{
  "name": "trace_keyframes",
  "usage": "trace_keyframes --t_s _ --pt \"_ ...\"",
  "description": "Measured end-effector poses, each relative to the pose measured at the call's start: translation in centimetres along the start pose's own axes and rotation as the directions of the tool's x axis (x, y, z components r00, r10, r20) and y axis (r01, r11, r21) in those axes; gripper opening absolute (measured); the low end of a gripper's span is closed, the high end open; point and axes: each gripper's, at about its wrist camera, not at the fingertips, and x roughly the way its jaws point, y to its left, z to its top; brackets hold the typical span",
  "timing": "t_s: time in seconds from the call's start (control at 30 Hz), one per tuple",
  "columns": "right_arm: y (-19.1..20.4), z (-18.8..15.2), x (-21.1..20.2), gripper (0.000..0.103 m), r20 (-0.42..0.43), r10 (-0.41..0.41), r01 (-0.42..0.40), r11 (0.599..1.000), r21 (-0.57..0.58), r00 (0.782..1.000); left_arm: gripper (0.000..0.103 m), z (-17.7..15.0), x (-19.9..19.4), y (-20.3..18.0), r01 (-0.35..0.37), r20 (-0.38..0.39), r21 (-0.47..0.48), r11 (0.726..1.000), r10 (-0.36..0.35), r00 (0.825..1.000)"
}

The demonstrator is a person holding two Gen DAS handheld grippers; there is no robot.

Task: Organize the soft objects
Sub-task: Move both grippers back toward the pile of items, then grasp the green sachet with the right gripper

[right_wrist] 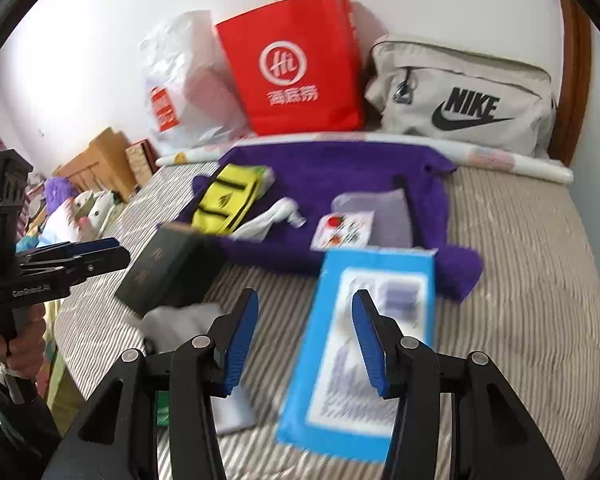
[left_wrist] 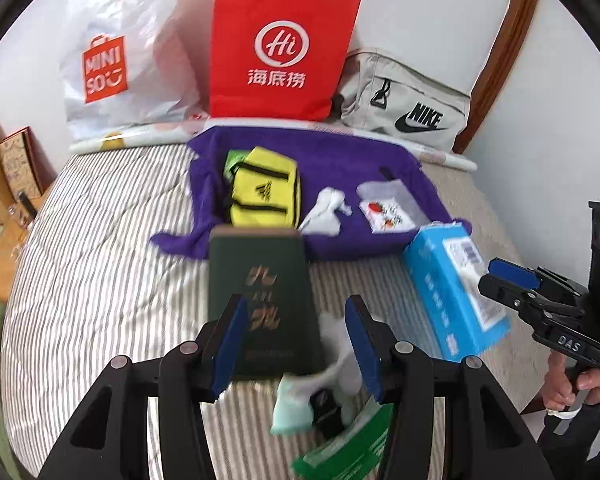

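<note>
A purple fleece blanket point(left_wrist: 340, 164) point(right_wrist: 340, 172) lies spread on the striped bed. On it rest a yellow zip pouch point(left_wrist: 264, 192) point(right_wrist: 224, 200), a crumpled white cloth point(left_wrist: 326, 210) point(right_wrist: 268, 216) and a printed packet point(left_wrist: 388, 212) point(right_wrist: 344, 230). My left gripper point(left_wrist: 300, 340) point(right_wrist: 96, 252) hovers open above a dark green box point(left_wrist: 260, 288) point(right_wrist: 168, 268), holding nothing. Pale socks point(left_wrist: 296, 400) and a green packet point(left_wrist: 348, 448) lie under it. My right gripper point(right_wrist: 306, 336) point(left_wrist: 512, 280) hangs open and empty over a blue tissue pack point(right_wrist: 364, 344) point(left_wrist: 448, 284).
Against the wall stand a red paper bag point(left_wrist: 280, 48) point(right_wrist: 296, 64), a white plastic shopping bag point(left_wrist: 120, 56) point(right_wrist: 180, 88) and a grey Nike bag point(left_wrist: 408, 104) point(right_wrist: 464, 96). Plush toys point(right_wrist: 84, 204) and wooden furniture point(right_wrist: 100, 156) lie off the bed's left side. A hand point(left_wrist: 572, 392) grips the right tool.
</note>
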Motion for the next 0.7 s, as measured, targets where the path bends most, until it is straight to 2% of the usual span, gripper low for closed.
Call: trace_keyframes --t_s 0.23,0.4,0.57,0.63,0.7 --pt "3.4 -4.1 0.2 0.049 -0.047 0.045 -0.047 0.998 -0.034 0.998 0.049 -3.9 0.0 0.6 -0.006 -0.024 -0.016 1.000 0.005 1.000" --pt "5.7 -6.3 1.1 0.048 -0.089 0.075 -0.080 0.995 -0.055 0.993 0.049 -5.5 0.2 1.3 0.011 -0.037 -0.033 0.999 -0.013 0.999" --pt "7.0 -7.3 2.4 0.036 -0.124 0.091 -0.099 0.993 -0.060 0.988 0.049 -6.3 -0.2 1.8 0.012 -0.024 -0.023 1.000 -0.013 1.000" --pt "7.2 -7.4 2.9 0.024 -0.139 0.102 -0.110 0.992 -0.053 0.985 0.049 -6.5 -0.3 2.1 0.014 -0.021 -0.024 1.000 -0.015 1.000" --pt "7.6 -7.6 3.4 0.018 -0.156 0.107 -0.117 0.992 -0.056 0.982 0.049 -6.8 -0.2 2.4 0.018 -0.026 -0.032 0.999 -0.019 0.999"
